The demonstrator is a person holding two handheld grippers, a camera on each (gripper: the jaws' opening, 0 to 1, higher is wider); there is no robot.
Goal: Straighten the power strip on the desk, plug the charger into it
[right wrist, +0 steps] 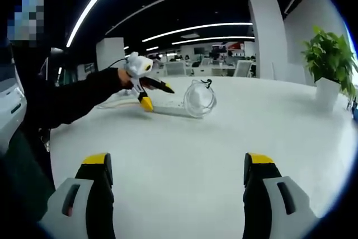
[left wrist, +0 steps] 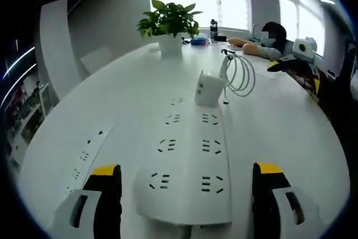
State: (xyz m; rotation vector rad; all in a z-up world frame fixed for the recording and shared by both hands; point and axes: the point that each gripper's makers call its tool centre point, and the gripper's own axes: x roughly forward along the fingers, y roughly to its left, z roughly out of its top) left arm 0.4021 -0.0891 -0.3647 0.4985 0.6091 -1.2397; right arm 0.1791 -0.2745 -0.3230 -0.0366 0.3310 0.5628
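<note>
Big white surface [left wrist: 291, 132] first, and on it the power strip [left wrist: 187, 160], its long axis running straight away from the left gripper [left wrist: 187, 186], near end lying between that gripper's wide-open, empty jaws. At the strip's far end stands the white charger [left wrist: 209, 89], touching it, with its coiled cable [left wrist: 239, 74] just beside, further from the strip. Beyond the charger sits a potted plant [left wrist: 169, 25]. In the right gripper view, the right gripper [right wrist: 178, 177] hangs wide open, holding nothing, well apart from the strip [right wrist: 168, 108].
</note>
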